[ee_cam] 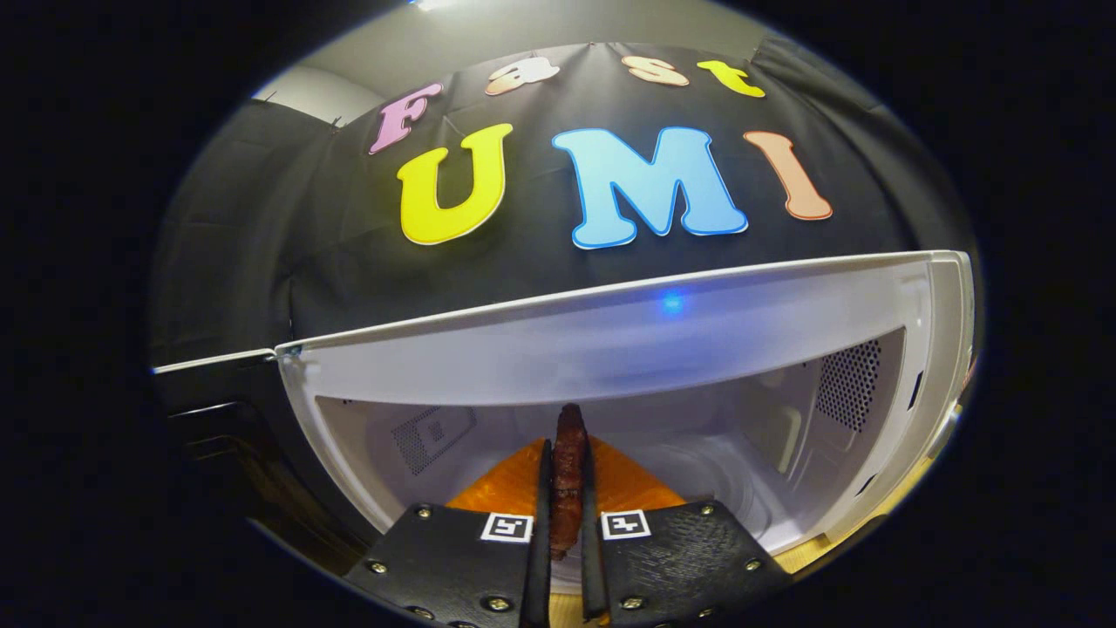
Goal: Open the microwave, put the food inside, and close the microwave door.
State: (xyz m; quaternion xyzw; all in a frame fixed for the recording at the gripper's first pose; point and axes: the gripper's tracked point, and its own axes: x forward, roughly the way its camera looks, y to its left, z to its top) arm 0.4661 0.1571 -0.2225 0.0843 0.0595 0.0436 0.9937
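Presently the gripper [567, 488] is pinching the food [569, 475], a dark reddish strip standing on edge between both fingers, just at the mouth of the open microwave [610, 349]; carrying it further in and lowering before releasing seems advisable

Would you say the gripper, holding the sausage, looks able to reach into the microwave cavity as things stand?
Probably yes: the gripper is shut on the sausage, the door is swung open, and the microwave cavity just ahead looks unobstructed.
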